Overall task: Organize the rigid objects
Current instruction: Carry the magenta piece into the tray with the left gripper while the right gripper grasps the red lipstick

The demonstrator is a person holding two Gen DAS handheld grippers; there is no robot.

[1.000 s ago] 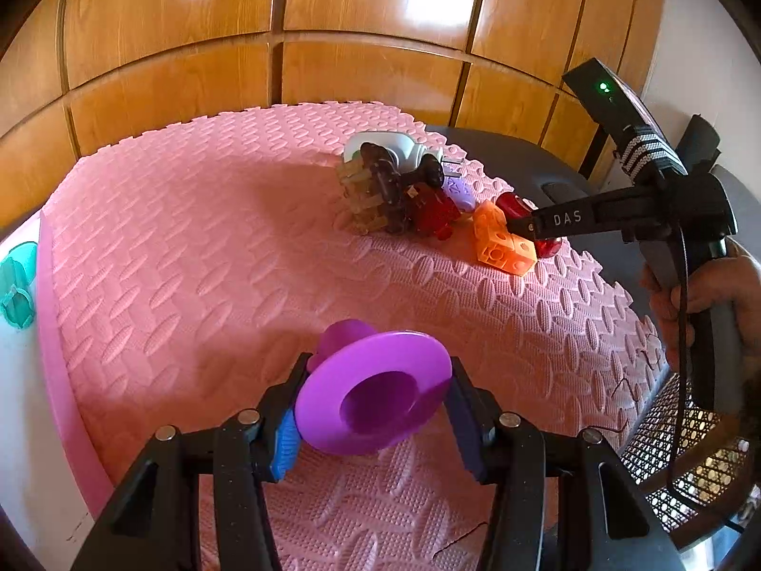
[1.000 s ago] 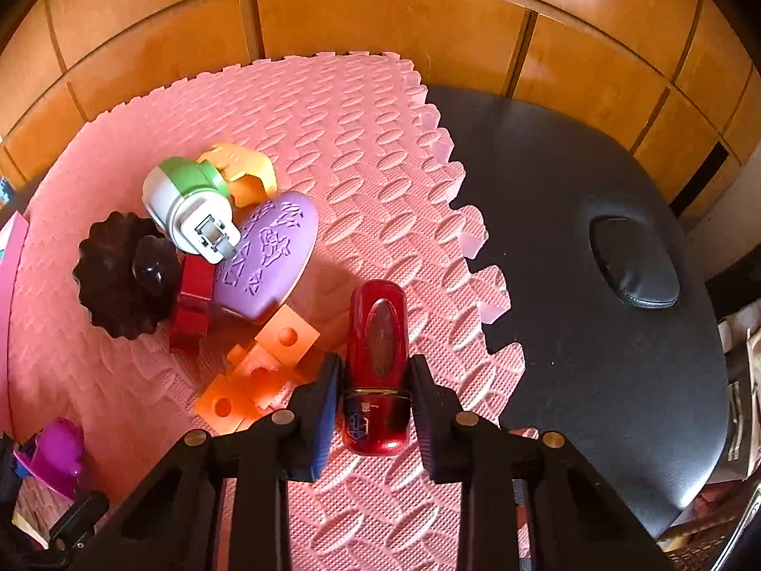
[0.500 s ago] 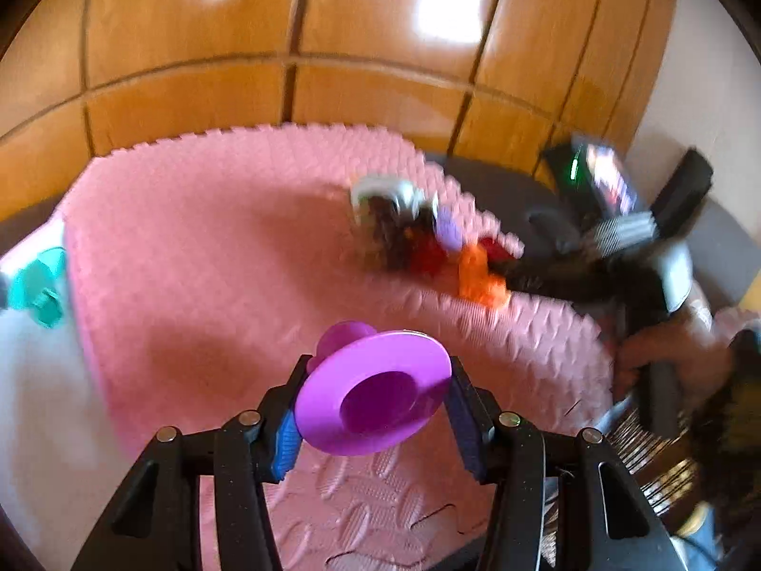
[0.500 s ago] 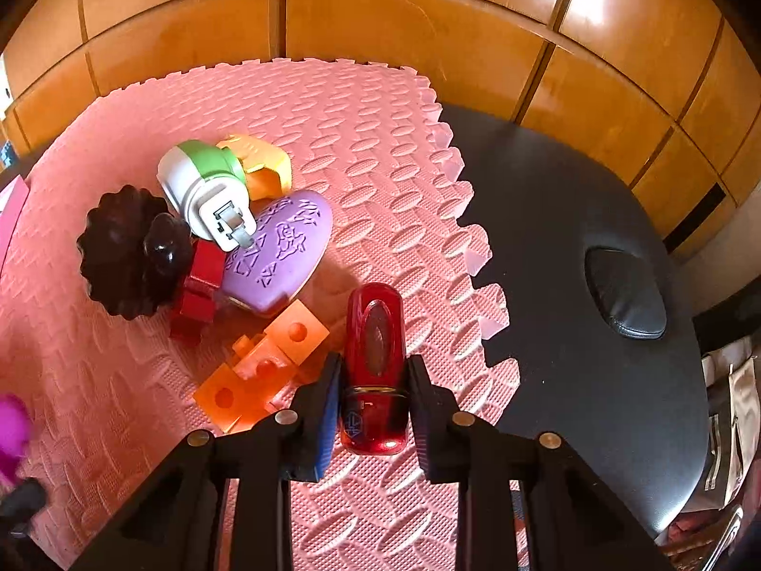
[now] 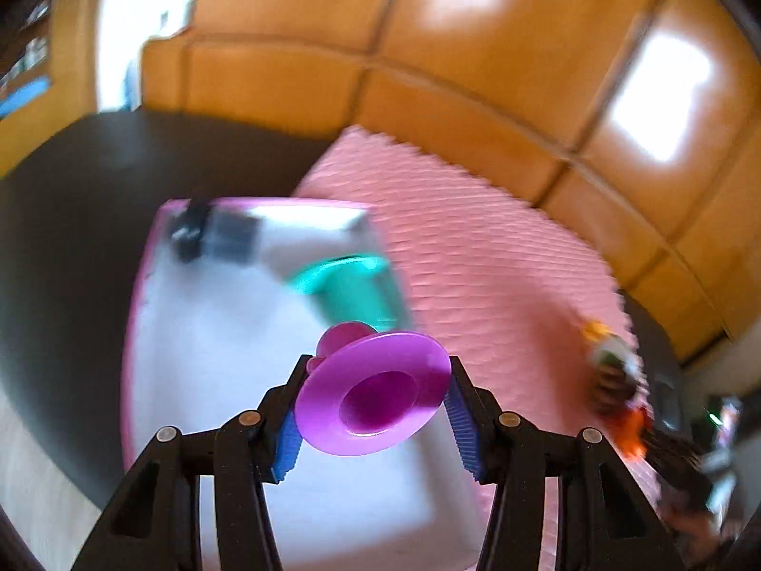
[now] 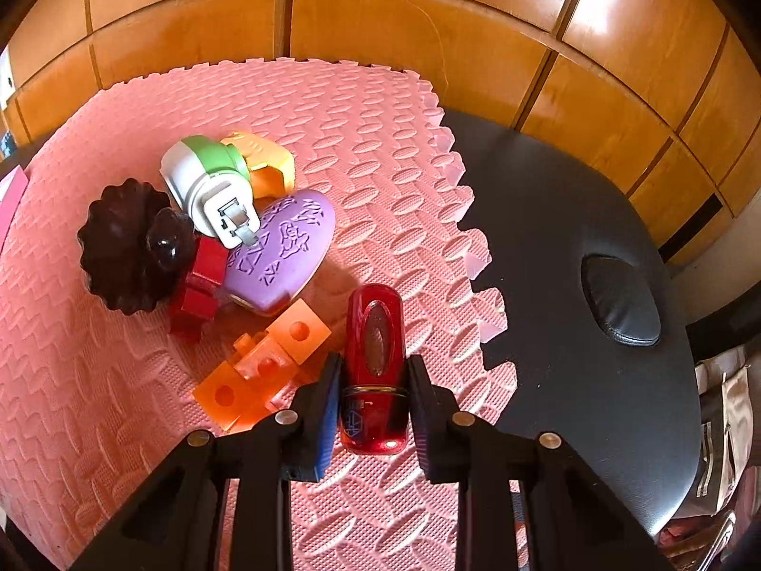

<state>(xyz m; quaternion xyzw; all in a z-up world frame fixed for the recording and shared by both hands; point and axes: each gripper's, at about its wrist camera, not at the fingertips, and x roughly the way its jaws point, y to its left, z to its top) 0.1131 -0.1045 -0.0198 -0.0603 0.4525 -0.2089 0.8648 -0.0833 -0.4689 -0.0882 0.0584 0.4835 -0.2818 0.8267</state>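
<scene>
A: Left wrist view looks along its own fingers, down and close over a white tray (image 5: 200, 380) with a pink rim; motion-blurred. Wood wall (image 5: 475, 47) behind.

B: Right wrist view sits steeply above the pink mat (image 6: 95, 404), near, facing the same wood wall.

A: Shared: the mat and the toy pile (image 5: 613, 376), far right in mine.

B: The toy pile (image 6: 214, 238) is upper left here.

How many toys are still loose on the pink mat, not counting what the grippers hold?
6 visible: brown flower piece, red block, white-and-green toy, yellow piece, purple egg and orange blocks, all clustered left of the right gripper. More may hide underneath.
</scene>
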